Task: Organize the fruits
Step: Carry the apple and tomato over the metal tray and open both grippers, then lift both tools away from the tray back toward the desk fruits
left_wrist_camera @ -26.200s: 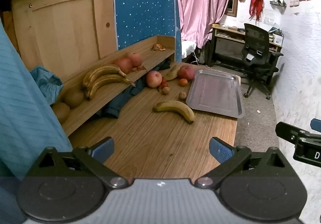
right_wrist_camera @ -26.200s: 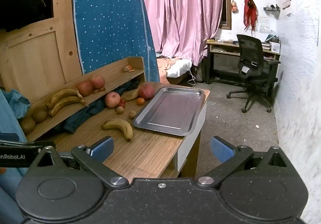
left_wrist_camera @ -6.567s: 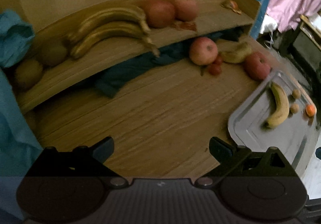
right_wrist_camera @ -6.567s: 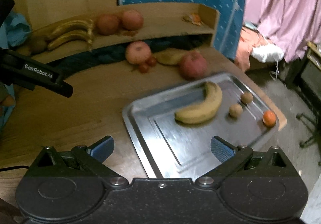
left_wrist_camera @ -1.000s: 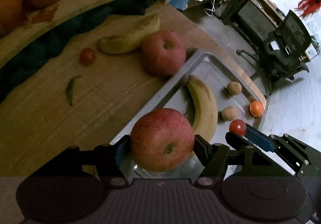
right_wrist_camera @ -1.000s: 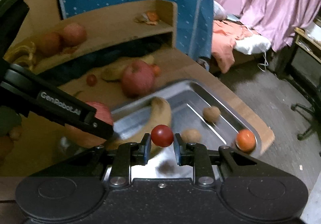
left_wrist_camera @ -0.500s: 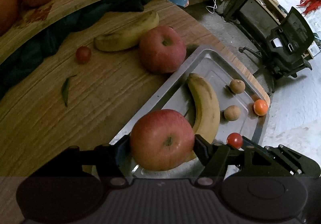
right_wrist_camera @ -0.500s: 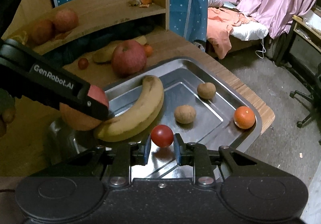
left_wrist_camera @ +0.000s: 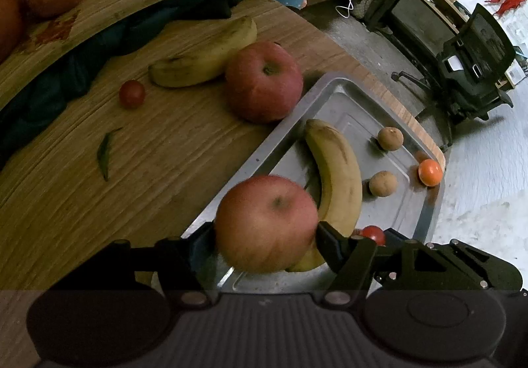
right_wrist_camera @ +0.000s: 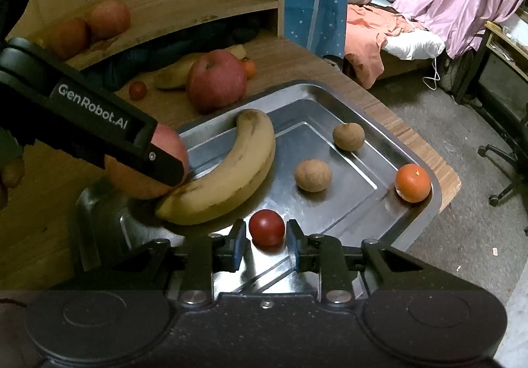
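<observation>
Left gripper (left_wrist_camera: 265, 232): clamped on a red apple (left_wrist_camera: 266, 223), held over the metal tray's (right_wrist_camera: 359, 117) near-left corner.
Right gripper (right_wrist_camera: 266, 240): a cherry tomato (right_wrist_camera: 266, 227) is seen between slightly parted fingers, over the tray's near edge.
Tray contents: banana (right_wrist_camera: 227, 175), two brown fruits, an orange.

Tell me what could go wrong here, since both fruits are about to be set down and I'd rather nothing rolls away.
1. The small red tomato between the right tongs is round; dropped on the smooth metal tray, it may roll toward the orange at the rim.
2. The apple in the left tongs sits against the banana, so lowering it could press or shove the banana.
</observation>
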A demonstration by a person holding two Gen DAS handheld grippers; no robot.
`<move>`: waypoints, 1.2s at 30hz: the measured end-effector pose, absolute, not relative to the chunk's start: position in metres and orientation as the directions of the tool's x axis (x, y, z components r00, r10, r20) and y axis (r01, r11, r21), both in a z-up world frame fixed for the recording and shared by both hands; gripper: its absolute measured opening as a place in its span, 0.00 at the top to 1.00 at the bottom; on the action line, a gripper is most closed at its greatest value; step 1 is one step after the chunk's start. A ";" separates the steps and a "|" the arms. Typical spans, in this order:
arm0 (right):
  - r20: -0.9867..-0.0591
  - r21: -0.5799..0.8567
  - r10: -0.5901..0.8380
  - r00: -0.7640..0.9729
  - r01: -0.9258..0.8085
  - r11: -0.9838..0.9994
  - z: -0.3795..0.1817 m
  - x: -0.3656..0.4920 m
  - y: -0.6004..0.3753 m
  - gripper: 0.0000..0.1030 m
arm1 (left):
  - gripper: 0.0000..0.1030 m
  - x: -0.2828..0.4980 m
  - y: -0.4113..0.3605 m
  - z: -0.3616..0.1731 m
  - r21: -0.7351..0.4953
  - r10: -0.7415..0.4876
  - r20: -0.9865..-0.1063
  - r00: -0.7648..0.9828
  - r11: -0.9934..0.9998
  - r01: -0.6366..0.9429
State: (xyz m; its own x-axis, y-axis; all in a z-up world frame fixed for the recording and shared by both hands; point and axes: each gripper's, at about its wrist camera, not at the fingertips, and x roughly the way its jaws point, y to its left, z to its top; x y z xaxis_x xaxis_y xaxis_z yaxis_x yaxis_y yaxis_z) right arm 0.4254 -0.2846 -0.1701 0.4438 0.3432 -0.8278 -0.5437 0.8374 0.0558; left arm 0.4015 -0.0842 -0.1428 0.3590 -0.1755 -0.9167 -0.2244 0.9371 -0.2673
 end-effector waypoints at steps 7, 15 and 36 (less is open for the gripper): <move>-0.817 0.045 0.338 0.468 -0.533 0.845 -0.162 0.416 -0.286 0.49 | 0.18 0.392 -0.082 -0.132 -0.248 -0.150 -0.914 0.377 0.942 -0.228; -0.798 0.037 0.330 0.504 -0.506 0.862 -0.142 0.387 -0.290 0.18 | 0.01 0.362 -0.069 -0.114 -0.222 -0.103 -0.906 0.412 0.942 -0.253; -0.863 0.016 0.321 0.390 -0.613 0.790 -0.124 0.317 -0.263 0.01 | 0.00 0.240 -0.001 -0.117 -0.157 0.037 -0.929 0.367 0.861 -0.484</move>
